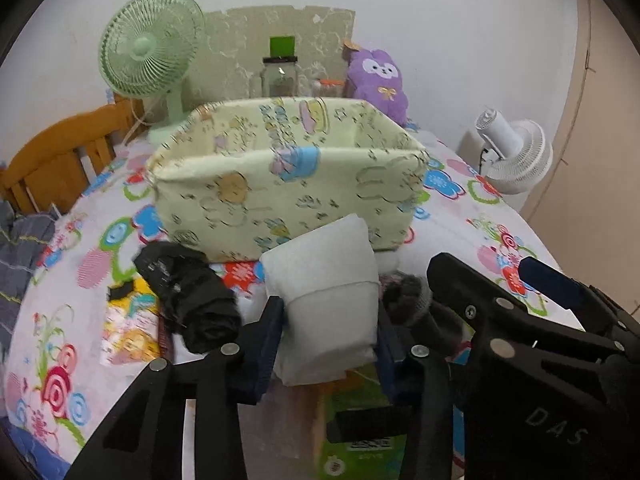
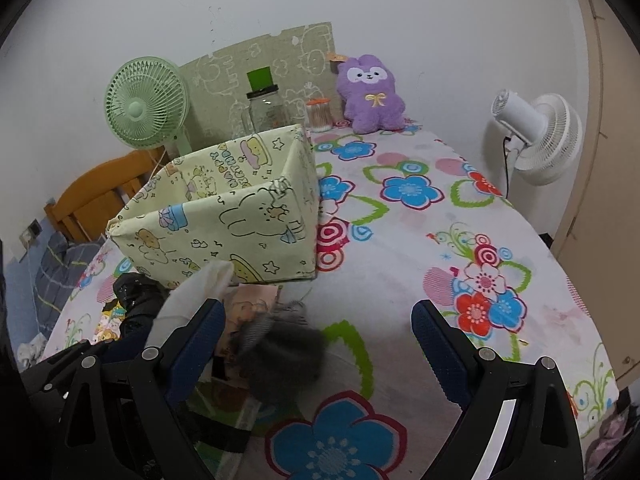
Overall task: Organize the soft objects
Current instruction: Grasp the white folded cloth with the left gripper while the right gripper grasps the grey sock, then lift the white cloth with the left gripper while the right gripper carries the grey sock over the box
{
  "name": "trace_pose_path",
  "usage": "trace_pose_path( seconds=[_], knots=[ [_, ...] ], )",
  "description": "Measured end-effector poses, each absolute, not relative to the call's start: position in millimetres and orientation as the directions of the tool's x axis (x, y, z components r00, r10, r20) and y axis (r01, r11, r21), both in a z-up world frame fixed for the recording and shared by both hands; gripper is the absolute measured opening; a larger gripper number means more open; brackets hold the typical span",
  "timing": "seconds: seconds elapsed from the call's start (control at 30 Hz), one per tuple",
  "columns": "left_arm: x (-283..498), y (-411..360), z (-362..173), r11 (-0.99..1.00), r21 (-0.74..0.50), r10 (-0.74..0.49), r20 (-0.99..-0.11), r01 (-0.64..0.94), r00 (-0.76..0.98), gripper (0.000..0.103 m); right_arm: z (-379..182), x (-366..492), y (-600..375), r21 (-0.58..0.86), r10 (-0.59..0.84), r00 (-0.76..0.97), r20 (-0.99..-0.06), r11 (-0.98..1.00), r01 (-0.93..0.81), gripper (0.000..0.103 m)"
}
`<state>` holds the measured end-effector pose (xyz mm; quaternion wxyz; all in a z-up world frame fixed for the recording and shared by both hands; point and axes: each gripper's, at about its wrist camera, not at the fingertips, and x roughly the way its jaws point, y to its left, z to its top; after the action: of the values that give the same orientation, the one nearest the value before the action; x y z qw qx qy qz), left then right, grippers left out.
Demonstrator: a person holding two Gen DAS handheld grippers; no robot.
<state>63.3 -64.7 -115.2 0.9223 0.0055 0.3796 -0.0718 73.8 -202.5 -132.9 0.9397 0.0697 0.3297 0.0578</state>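
Two fingers (image 1: pixel 276 344) around white bundle (image 1: pixel 326 312) (pinched)

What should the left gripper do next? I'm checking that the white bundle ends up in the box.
Probably lift and carry it forward over the near rim. The left gripper is closed on the white folded bundle, which sits low in front of the yellow fabric box, whose top is open. The right gripper is open and empty.

Matt printed cloth bin (image 1: pixel 280 184), soft white fabric roll (image 1: pixel 324 308), glossy black bundle (image 1: pixel 188 300).
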Motion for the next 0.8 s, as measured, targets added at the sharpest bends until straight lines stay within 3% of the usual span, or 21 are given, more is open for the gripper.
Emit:
trace_pose_path(
  seconds=[0.17, 0.4, 0.6, 0.8],
  knots=[
    [67, -60, -120, 0.993, 0.01, -0.077, -0.704, 0.119, 0.706, 0.039, -140, 82, -192, 0.147, 0.149, 0.753, -0.641, 0.987, -0.069, 0.095],
    [65, -65, -128, 0.989, 0.032, -0.081, -0.708, 0.147, 0.702, 0.038, -154, 89, -184, 0.129, 0.133, 0.72, -0.681, 0.99, -0.061, 0.085],
    [68, -66, -131, 0.988, 0.03, -0.084, -0.717, 0.151, 0.692, 0.035, -158, 92, -175, 0.148, 0.158, 0.697, -0.7, 0.986, -0.074, 0.065],
    [69, -66, -129, 0.988, 0.022, -0.093, -0.714, 0.154, 0.694, 0.032, -154, 91, -170, 0.142, 0.158, 0.704, -0.692, 0.986, -0.082, 0.054]
  ],
)
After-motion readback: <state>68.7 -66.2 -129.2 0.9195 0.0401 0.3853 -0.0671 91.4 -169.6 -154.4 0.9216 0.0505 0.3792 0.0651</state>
